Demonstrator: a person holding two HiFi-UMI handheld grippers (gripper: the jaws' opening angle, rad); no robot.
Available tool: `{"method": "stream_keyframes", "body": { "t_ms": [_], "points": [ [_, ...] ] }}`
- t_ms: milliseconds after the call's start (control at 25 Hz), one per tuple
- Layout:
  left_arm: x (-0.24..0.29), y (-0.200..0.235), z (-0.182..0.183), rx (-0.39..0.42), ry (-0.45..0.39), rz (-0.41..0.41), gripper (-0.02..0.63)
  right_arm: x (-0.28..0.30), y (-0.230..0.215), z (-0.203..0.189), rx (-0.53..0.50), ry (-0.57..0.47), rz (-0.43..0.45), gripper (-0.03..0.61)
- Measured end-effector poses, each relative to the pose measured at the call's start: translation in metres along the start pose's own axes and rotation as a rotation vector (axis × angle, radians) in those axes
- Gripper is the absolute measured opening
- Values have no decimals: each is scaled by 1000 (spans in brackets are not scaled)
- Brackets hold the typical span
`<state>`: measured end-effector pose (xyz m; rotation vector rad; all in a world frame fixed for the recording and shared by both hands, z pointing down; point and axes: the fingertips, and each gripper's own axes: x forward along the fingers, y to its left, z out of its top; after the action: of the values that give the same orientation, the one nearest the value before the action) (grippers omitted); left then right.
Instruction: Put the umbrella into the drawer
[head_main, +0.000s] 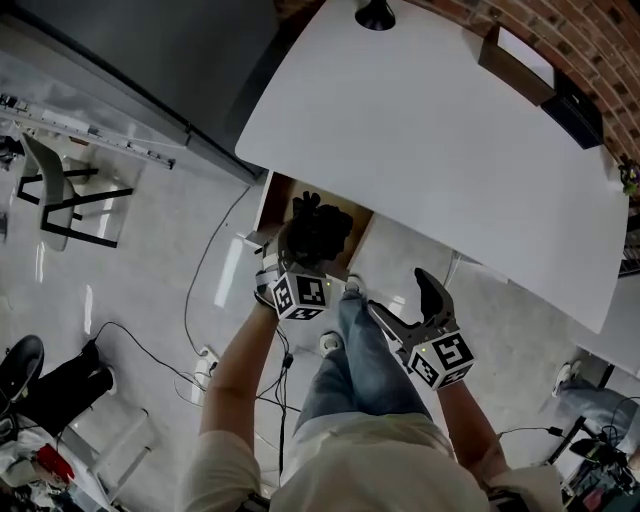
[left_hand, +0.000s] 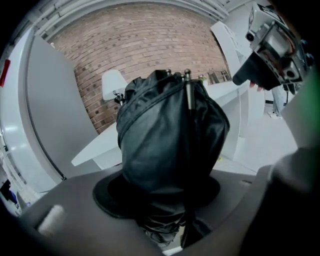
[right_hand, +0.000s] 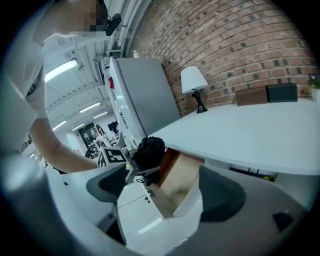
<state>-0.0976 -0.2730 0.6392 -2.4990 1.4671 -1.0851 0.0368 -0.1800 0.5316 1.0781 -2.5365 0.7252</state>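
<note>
So, about halfway: my left gripper (head_main: 305, 252) is clamped on the folded umbrella (left_hand: 170, 140), which hangs just above the open drawer (right_hand: 181, 176), not inside yet. My right gripper (right_hand: 165, 192) is beside the drawer, jaws apart, nothing between them. Left to do: lower it in, let go.

Bright overhead light, dark fisheye corners.
</note>
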Motion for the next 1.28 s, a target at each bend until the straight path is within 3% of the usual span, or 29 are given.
{"method": "stream_keyframes", "body": {
  "t_ms": [480, 840, 1280],
  "points": [
    [70, -35, -59, 252, 182, -96, 241, 8, -29, -14, 24, 17, -36, 430],
    [119, -51, -101, 377, 315, -150, 247, 11, -52, -28, 69, 30, -59, 430],
    [159, -87, -138, 510, 440, -287, 267, 13, -79, -41, 97, 45, -110, 430]
  ]
}}
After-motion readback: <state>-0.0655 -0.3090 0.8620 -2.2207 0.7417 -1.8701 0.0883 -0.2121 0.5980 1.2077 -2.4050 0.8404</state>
